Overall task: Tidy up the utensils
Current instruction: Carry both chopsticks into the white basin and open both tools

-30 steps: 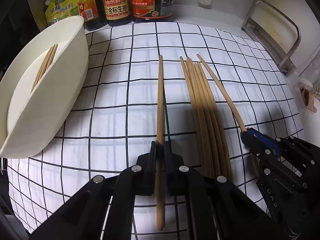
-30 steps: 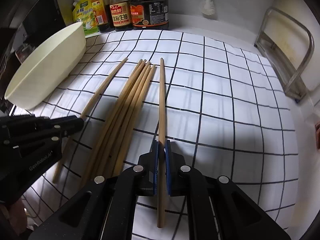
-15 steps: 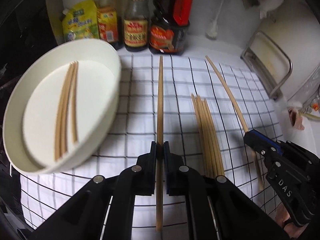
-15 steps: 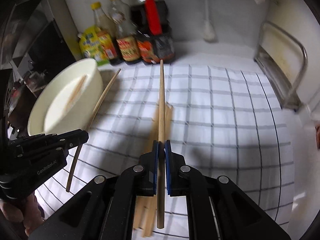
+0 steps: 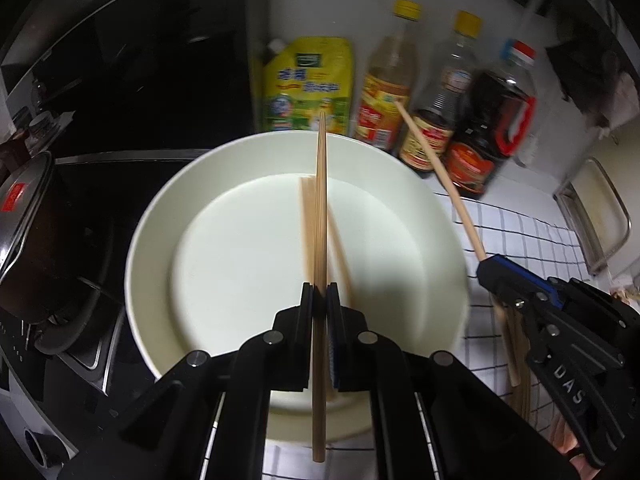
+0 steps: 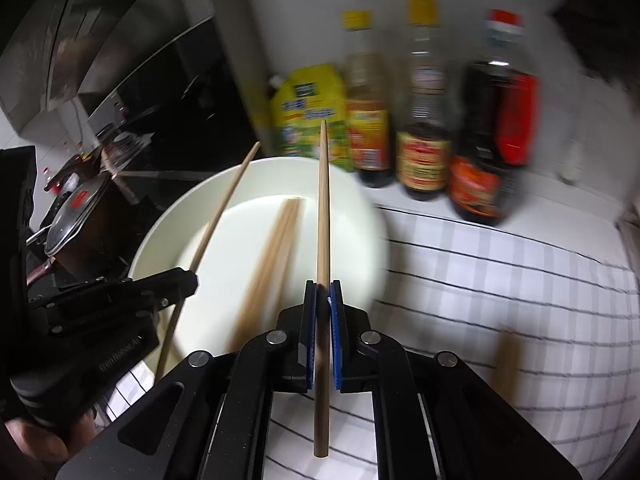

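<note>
The bowl (image 5: 160, 216) is cream-white, the chopsticks (image 5: 320, 200) pale tan wood. The cloth (image 6: 500, 280) is white with a black grid. Bottle caps (image 6: 420, 8) are yellow.

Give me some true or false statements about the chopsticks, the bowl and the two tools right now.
1. The left tool is shut on a chopstick. True.
2. The right tool is open with nothing in it. False: it is shut on a chopstick too.
3. The bowl already has chopsticks lying in it. True.
4. The bowl lies upside down. False: it sits open side up.
5. Bottles stand behind the bowl. True.
6. The checked cloth covers the bowl. False: it lies beside and partly under it.
</note>
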Demonstrator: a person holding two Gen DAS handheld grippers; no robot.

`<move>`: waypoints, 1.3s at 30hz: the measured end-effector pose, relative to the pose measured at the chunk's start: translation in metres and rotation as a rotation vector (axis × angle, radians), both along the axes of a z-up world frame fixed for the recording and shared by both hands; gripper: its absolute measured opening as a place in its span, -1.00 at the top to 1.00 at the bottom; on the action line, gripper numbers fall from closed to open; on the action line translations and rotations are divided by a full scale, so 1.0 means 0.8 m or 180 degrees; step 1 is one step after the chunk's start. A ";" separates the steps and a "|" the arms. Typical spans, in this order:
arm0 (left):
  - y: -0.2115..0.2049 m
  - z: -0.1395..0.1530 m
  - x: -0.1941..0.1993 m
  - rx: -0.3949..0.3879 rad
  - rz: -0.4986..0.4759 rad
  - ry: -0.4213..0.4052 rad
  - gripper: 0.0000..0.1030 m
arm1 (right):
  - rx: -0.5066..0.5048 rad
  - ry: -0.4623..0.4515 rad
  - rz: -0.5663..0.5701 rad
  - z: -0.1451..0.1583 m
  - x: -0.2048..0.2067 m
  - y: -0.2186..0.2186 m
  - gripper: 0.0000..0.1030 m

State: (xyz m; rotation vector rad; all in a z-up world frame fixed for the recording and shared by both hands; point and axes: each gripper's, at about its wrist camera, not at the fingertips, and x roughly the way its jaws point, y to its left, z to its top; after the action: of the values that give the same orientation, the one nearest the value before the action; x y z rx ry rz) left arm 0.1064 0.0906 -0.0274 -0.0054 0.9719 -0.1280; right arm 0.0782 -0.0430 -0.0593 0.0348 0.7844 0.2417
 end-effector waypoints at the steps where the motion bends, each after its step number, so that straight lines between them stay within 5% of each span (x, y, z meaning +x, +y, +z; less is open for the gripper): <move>1: 0.009 -0.002 0.006 0.0004 0.0022 0.0013 0.85 | 0.0000 0.0034 0.0031 -0.002 0.009 0.013 0.87; 8: 0.049 -0.031 0.041 0.0047 0.0066 0.0175 0.85 | 0.0033 0.0377 0.0081 -0.036 0.062 0.068 0.88; 20: 0.065 -0.066 0.065 0.0055 0.0030 0.0371 0.83 | -0.0029 0.0674 -0.0093 -0.074 0.084 0.073 0.87; 22: 0.067 -0.065 0.066 0.0046 0.0042 0.0375 0.67 | -0.0052 0.0649 -0.0124 -0.073 0.082 0.071 0.86; 25: 0.068 -0.060 0.065 0.0048 0.0076 0.0336 0.17 | -0.0032 0.0602 -0.0142 -0.068 0.079 0.068 0.71; 39: 0.070 -0.033 0.037 0.0070 0.0138 0.0186 0.01 | -0.0043 0.0434 -0.0189 -0.043 0.043 0.057 0.64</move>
State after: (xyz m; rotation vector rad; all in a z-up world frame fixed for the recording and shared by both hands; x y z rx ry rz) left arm 0.1359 0.1462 -0.0538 -0.0099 1.0308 -0.0776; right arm 0.1127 0.0023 -0.0934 0.0622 0.9193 0.1788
